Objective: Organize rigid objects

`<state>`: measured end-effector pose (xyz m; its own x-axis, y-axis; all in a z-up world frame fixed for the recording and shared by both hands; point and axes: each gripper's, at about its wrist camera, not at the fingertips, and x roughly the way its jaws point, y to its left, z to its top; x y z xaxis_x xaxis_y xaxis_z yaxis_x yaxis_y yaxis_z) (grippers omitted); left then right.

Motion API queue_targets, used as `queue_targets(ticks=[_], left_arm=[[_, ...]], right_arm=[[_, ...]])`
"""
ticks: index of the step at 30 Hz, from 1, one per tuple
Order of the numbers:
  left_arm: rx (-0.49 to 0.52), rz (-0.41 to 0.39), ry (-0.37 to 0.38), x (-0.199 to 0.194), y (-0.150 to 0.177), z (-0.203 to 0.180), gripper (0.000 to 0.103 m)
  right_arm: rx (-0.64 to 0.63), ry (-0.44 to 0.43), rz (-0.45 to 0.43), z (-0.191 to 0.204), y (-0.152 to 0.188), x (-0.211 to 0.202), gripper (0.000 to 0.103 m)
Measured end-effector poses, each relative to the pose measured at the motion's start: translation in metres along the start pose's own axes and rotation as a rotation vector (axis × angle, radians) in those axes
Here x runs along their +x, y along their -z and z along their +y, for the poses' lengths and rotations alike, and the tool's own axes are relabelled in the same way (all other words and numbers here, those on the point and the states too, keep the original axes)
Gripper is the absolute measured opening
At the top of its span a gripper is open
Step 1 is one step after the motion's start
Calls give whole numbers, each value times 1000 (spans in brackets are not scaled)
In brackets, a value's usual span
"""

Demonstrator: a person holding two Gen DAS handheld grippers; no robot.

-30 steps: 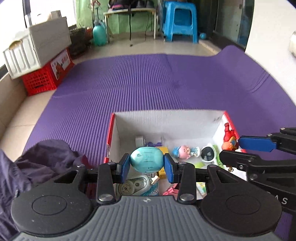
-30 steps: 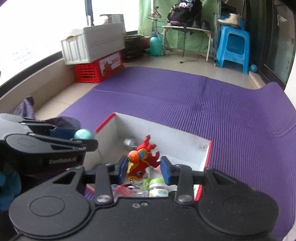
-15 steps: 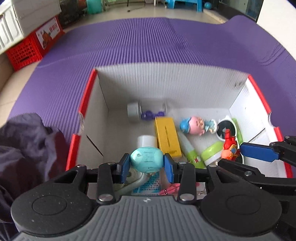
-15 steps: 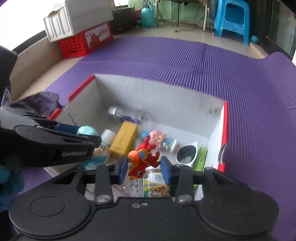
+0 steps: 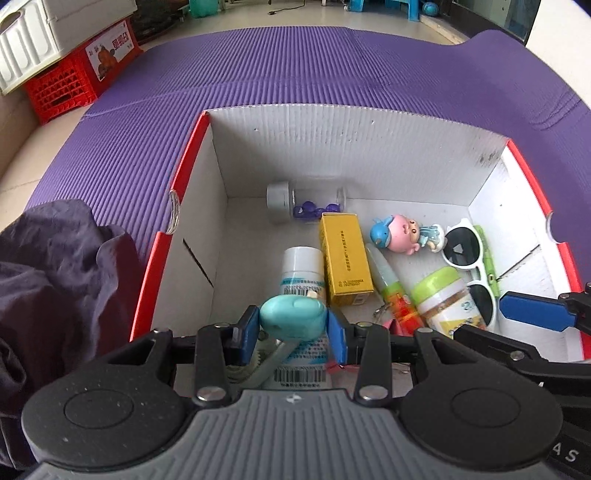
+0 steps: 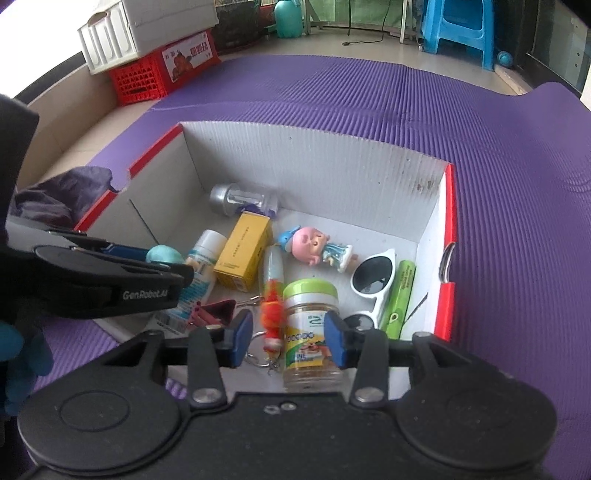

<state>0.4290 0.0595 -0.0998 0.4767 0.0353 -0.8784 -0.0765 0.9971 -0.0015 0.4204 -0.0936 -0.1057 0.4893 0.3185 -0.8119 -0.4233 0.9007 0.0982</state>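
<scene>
A red crate (white bin on top) stands beside the purple mat.

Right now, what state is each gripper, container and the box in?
left gripper: fingers shut on the teal egg toy.
right gripper: open, jaws just been opening; red toy loose between the fingers.
box: open-topped, partly filled.
green-lidded jar: lid on.
clear vial: capped, lying on its side.
yellow carton: closed, lying flat.
</scene>
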Motion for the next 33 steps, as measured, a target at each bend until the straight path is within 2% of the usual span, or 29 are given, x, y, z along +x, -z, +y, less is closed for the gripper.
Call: queue_targets(ticks=[9,11,12,18,21,24,26,28,30,33], left_arm=[[-6,-66,7,-50,12,1,43],[-5,-87,0,-65,16,0,53],[-1,-103,-8,-73,18,0,56],[2,-159,6,-117,32,1,57],[6,-192,9,-140,45,0,57],[8,-240,5,-163,59,0,69],[2,-262,21,-176,68,2,71],[0,-271,25,-185,76,2,74],[-7,-282,23,-193,84,3,83],[-20,-302,30,-204,94,4,84]], right_arm=[[6,-35,-70,5,4,-49,45],[1,-35,-90,7,6,-63,52],[0,-37,-104,8,8,-71,60],[-4,-53,-160,15,19,-114,61],[-2,-65,-194,20,26,-136,66],[-15,-69,-224,25,35,-157,71],[-26,-72,-244,29,43,-171,73],[-28,-86,-258,31,49,-182,83],[-29,-97,-276,33,56,-192,87],[-21,-108,-299,35,65,-203,96]])
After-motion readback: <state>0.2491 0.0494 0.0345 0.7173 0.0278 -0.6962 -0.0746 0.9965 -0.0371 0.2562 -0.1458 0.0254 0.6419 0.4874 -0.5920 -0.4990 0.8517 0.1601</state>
